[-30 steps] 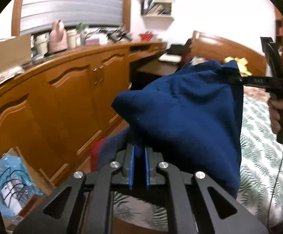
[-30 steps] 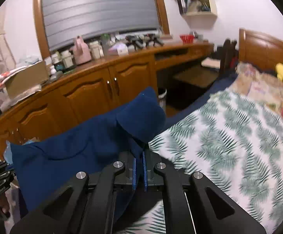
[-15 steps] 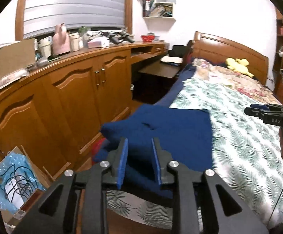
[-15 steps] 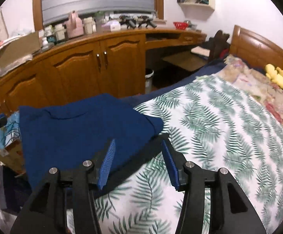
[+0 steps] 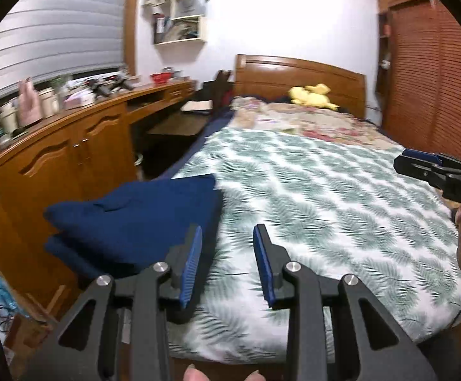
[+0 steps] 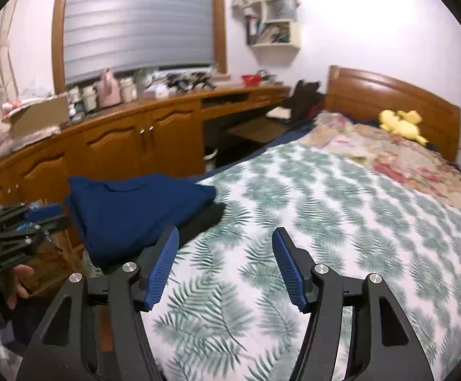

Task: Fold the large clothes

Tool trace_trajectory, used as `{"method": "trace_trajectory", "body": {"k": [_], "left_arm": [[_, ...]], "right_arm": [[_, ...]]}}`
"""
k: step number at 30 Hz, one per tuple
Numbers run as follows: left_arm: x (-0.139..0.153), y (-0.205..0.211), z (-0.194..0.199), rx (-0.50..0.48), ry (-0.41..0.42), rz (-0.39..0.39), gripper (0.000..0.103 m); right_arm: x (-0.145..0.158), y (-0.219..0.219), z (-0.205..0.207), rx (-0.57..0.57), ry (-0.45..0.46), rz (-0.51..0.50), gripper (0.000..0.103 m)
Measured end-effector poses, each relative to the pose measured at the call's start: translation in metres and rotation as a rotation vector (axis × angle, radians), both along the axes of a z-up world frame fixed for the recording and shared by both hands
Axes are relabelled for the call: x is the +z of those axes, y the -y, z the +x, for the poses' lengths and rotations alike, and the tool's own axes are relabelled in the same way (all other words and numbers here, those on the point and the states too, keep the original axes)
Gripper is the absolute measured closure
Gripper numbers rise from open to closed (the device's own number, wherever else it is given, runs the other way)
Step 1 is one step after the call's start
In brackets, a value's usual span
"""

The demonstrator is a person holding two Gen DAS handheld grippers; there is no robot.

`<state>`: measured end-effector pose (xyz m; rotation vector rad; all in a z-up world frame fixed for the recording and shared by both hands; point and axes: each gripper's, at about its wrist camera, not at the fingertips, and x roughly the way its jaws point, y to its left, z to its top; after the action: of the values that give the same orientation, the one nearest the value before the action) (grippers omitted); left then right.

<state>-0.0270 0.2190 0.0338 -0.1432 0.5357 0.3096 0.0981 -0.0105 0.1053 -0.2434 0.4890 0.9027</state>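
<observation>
Left wrist view: the left gripper [image 5: 227, 238] has its jaws opening, nothing between them. One folded navy garment [image 5: 135, 212] lies on the bed's [image 5: 325, 190] near left corner, overhanging the edge; wide bedspread stays free rightward.

Right wrist view: the right gripper [image 6: 225, 244] is also opening, empty. One yellow plush toy [image 6: 401, 123] sits by the headboard.

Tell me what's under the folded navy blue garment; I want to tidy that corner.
The folded navy blue garment lies on a dark cloth at the corner of the fern-print bedspread. How far the cloth runs underneath is hidden.
</observation>
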Motion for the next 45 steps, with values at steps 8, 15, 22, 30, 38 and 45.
{"method": "trace_trajectory", "body": {"k": [8, 15, 22, 30, 38, 45], "left_arm": [[0.009, 0.09, 0.013, -0.119, 0.014, -0.016, 0.071], [0.006, 0.151, 0.019, -0.215, 0.006, -0.045, 0.071], [0.013, 0.202, 0.015, -0.28, 0.015, -0.019, 0.071], [0.037, 0.242, -0.015, -0.323, 0.076, 0.012, 0.071], [0.047, 0.253, -0.039, -0.341, 0.118, 0.004, 0.071], [0.046, 0.253, -0.043, -0.33, 0.116, 0.003, 0.071]], "right_arm": [[0.003, 0.102, -0.035, -0.133, 0.043, 0.034, 0.036], [-0.002, 0.181, -0.066, -0.262, 0.073, 0.053, 0.033], [-0.002, 0.245, -0.089, -0.384, 0.099, 0.081, 0.022], [0.001, 0.299, -0.123, -0.523, 0.132, 0.146, 0.021], [0.001, 0.327, -0.144, -0.568, 0.143, 0.177, 0.021], [0.001, 0.331, -0.148, -0.576, 0.151, 0.192, 0.021]]}}
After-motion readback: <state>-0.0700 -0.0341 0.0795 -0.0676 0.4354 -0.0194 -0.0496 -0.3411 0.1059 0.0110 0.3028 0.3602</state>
